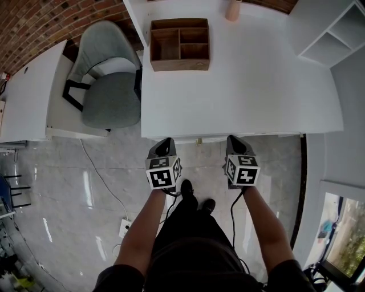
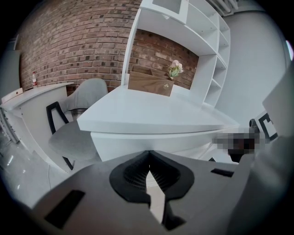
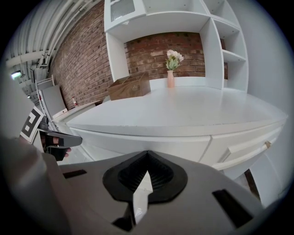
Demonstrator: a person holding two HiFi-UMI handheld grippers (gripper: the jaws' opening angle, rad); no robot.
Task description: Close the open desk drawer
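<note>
The white desk [image 1: 239, 85] fills the top of the head view. Along its front edge a narrow white strip of drawer front [image 1: 239, 137] shows just past the top. In the right gripper view the drawer fronts [image 3: 156, 146] run under the desk top, and one at the right has a long handle [image 3: 248, 150]. My left gripper [image 1: 165, 144] and right gripper [image 1: 235, 140] are side by side just short of that edge, neither touching it. Both are shut with nothing between the jaws, as the left gripper [image 2: 148, 156] and right gripper [image 3: 147, 156] views show.
A wooden organiser [image 1: 179, 44] and a vase [image 1: 232, 10] stand at the back of the desk. A grey chair [image 1: 108, 85] is to the left, beside a white counter [image 1: 28, 97]. White shelves [image 1: 331, 28] stand at the right. A power strip [image 1: 125, 228] and cable lie on the floor.
</note>
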